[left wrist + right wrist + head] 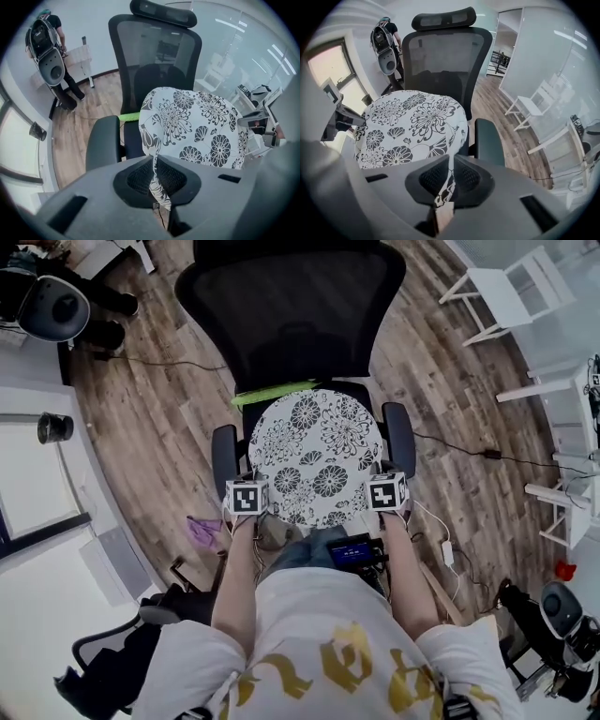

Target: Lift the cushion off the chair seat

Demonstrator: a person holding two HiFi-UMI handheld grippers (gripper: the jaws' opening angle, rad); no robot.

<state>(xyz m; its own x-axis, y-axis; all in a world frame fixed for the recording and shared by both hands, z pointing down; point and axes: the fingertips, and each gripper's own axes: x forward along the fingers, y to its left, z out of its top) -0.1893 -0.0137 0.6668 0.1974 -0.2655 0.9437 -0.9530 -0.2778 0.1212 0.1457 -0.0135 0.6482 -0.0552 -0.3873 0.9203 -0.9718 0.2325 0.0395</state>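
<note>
A round white cushion with black flower print hangs above the seat of a black mesh office chair. My left gripper is shut on the cushion's near left edge, and my right gripper is shut on its near right edge. In the left gripper view the cushion rises from the pinched fabric between my left gripper's pads, in front of the chair back. The right gripper view shows the cushion pinched the same way in my right gripper, beside the right armrest.
A green strip lies at the back of the seat. The chair's left armrest and right armrest flank the cushion. White chairs stand at the right. A purple scrap lies on the wooden floor. A person stands far left.
</note>
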